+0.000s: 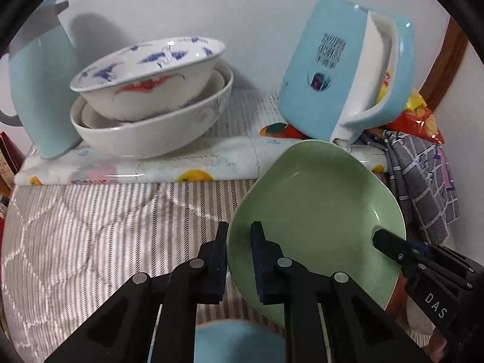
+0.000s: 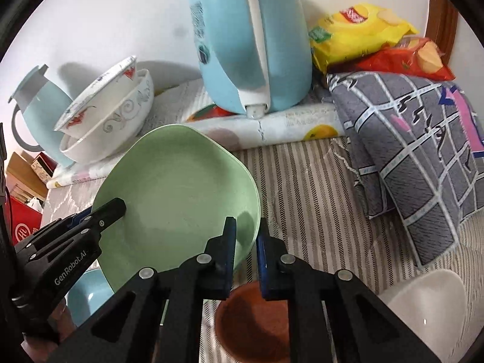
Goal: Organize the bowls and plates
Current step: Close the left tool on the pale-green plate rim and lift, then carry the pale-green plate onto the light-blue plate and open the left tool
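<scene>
1. Far left, at the wall: a pale blue jug with a grey handle [image 1: 39,90] stands on a folded fruit-print plastic sheet [image 1: 181,163]. Just beside it sits a nested stack of white ceramic bowls [image 1: 151,112], the top one painted blue and red and tilted. Judged heavy, brittle and glazed-slick; best lifted singly by the rim.
2. Left tool [image 1: 239,260]: clenched on the near left rim of the pale green rounded-square plate [image 1: 314,205], one pad inside, one outside.
3. The green plate is held tilted above the bedding, clear of it, between both tools. Judged light and stiff, probably melamine; smooth surface, so a rim pinch on two sides is sound, though it may pivot.
4. Right tool [image 2: 245,254]: clenched on the plate's opposite rim.
5. Below: a blue dish [image 2: 87,299], a brown round bowl [image 2: 254,320] and a white bowl [image 2: 423,308] lie on the striped quilted bedding [image 2: 317,199], a soft, uneven support.
6. Right: a light blue kettle [image 2: 251,45], a grey checked cloth [image 2: 408,151] and snack bags [image 2: 363,30] crowd the wall.
</scene>
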The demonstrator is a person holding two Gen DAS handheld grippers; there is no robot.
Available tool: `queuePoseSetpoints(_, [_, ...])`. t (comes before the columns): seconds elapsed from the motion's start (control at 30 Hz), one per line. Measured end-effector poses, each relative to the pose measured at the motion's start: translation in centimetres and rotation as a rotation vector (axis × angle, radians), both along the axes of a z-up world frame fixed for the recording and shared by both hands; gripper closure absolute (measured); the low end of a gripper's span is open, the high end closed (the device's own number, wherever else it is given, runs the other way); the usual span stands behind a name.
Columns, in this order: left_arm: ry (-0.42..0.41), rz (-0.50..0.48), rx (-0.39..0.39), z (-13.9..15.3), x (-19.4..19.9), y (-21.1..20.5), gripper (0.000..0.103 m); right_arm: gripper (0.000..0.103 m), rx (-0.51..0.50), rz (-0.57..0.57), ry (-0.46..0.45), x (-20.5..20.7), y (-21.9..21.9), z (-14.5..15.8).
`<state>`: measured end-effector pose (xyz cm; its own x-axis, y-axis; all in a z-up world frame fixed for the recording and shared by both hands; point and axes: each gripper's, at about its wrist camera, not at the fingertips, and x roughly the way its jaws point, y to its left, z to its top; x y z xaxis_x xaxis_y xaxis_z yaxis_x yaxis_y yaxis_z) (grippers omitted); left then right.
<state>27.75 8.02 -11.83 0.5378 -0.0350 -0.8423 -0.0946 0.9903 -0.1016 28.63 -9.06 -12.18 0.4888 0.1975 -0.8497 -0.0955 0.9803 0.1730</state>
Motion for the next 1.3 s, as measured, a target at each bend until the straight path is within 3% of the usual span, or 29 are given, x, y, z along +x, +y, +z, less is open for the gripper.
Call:
queuePoseSetpoints(0.37, [-0.049, -0.004, -0.007, 3.7, -6.5, 0.7, 0.088, 0.090, -0.007, 0.000, -0.053, -6.3, 1.2, 4.0])
queuePoseSetpoints(0.7, [-0.068, -0.010, -0.014, 5.1, -11.6, 1.8, 0.089, 0.090, -0.010, -0.013, -0.069, -11.8, 2.7, 4.9])
queuePoseSetpoints(0.9, [-0.057, -0.006, -0.032, 4.4, -13.5, 3.4, 0.090, 0.090, -0.013, -0.011, -0.066, -14.0, 4.0, 4.6])
queuePoseSetpoints(1.3, [0.005, 0.006, -0.038, 1.1, -14.1, 6.6, 0.090, 0.090, -0.008, 0.011, 0.009, -14.9, 7.4, 1.1])
